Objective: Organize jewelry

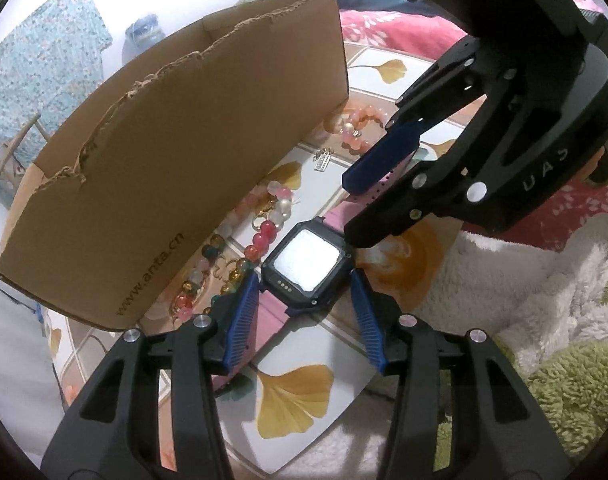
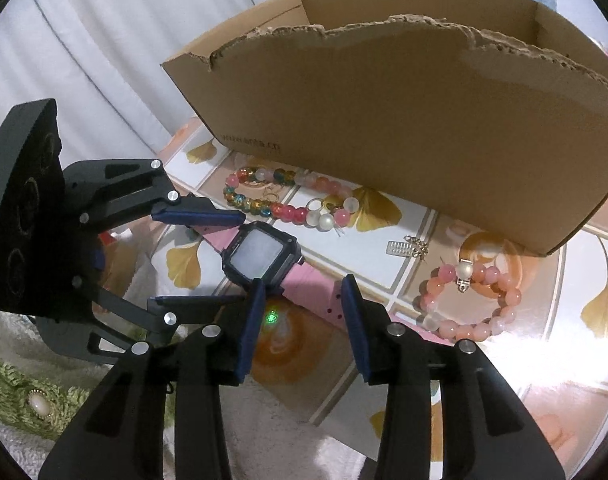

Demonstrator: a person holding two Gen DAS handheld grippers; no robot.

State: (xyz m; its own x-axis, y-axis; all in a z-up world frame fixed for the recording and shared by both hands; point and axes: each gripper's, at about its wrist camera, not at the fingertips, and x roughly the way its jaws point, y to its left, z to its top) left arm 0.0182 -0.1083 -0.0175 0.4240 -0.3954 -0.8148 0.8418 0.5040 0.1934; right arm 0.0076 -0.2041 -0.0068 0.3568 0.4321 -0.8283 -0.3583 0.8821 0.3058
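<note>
The watch point(image 1: 307, 265) lies flat just below the centre of the left wrist view: a dark, squarish plastic case with a pale glossy screen and a soft pink strap point(image 2: 323, 294) punched with small holes. It rests on a glossy bench point(image 1: 300, 364) cover printed with tile squares and yellow ginkgo leaves.

The left hand-held gripper point(image 1: 305, 316) stands partly open, its ribbed blue pads either side of the case's lower end and the strap; whether they touch it cannot be told. The right hand-held gripper point(image 2: 302, 322), seen at lower centre of its own view, is also partly open, straddling the other strap end without clearly pressing it.

Above and left of the watch in the left wrist view lies a string of round glassy beads point(image 1: 240, 248) in pink, white, amber and teal. A bracelet of peach and pink beads point(image 2: 469, 304) sits coiled at the right of the right wrist view, with a small silver charm point(image 2: 399, 248) near it.

Behind them stands a brown corrugated cardboard box point(image 2: 403, 120) with a raggedly torn top edge. Fluffy white and green fabric point(image 1: 543, 300) borders the bench at lower right.
</note>
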